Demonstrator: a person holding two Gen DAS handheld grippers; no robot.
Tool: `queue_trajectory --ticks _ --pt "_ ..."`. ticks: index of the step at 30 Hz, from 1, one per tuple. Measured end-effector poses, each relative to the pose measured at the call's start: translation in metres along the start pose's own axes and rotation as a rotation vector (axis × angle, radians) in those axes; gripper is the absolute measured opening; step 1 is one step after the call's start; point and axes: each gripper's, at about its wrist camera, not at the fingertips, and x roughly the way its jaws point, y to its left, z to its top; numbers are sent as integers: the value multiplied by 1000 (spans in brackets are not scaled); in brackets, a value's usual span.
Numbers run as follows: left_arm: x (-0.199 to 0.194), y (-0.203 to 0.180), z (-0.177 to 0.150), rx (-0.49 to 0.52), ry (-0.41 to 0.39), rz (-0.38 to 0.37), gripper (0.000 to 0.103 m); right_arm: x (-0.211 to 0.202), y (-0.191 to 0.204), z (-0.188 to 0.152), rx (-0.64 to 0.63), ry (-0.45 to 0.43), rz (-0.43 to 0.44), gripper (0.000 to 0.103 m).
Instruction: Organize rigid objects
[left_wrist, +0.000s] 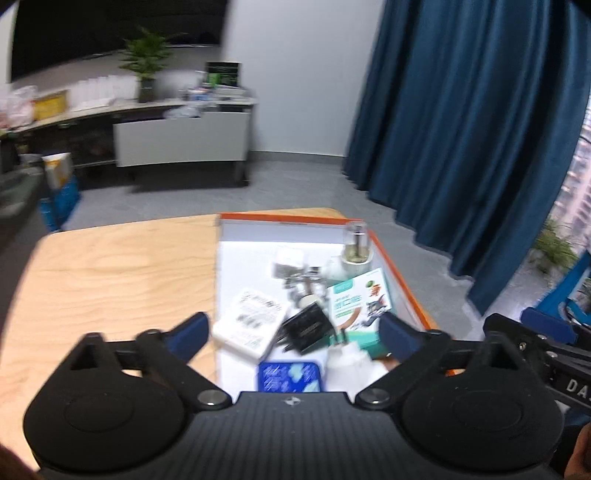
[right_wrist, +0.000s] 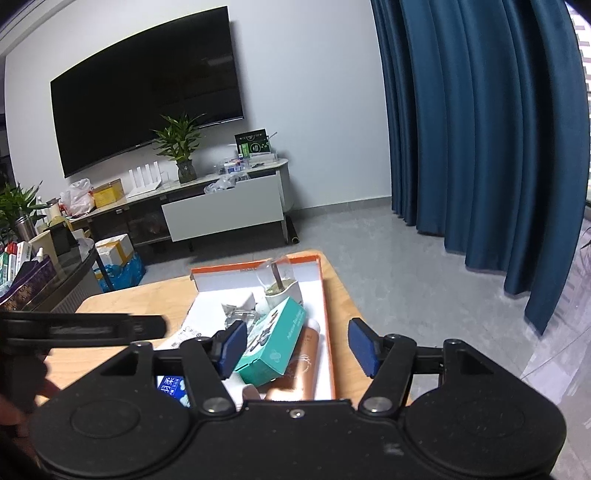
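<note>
Living room: wall TV (right_wrist: 147, 110), low TV cabinet (right_wrist: 221, 210), blue curtain (right_wrist: 480, 129), wooden table (left_wrist: 110, 277) in front. On the table sits an orange-edged tray (right_wrist: 330, 325) with a white floor, packed with small goods. Readable writing is scarce: Chinese characters on the blue pack (right_wrist: 173, 391), vertical print on the side of the teal box (right_wrist: 277, 339) too small to read, barcode and fine print on the white box (left_wrist: 251, 325) blurred. Also in the tray: black box (left_wrist: 308, 328), copper-coloured bottle (right_wrist: 303, 362), clear glass in a white pot (left_wrist: 356, 243). Left claw (left_wrist: 295, 332) hangs above the tray's near end, jaws spread wide, holding nothing, white and black boxes between and below them. Right claw (right_wrist: 297, 345) also apart, empty; teal box and bottle lie under the gap, teal box close by its left pad, contact unclear.
</note>
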Motion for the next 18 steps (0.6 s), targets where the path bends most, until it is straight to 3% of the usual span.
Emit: queue_trajectory --ticks 6,12,18 --pt "-41 -4 -19 -37 9 98 103 -18 -2 -4 -15 34 25 82" --pt "-39 -7 -44 -27 75 164 103 -25 5 -17 -35 105 22 83" --pt "-41 -11 -56 0 67 195 103 -23 7 -31 -49 162 5 83"
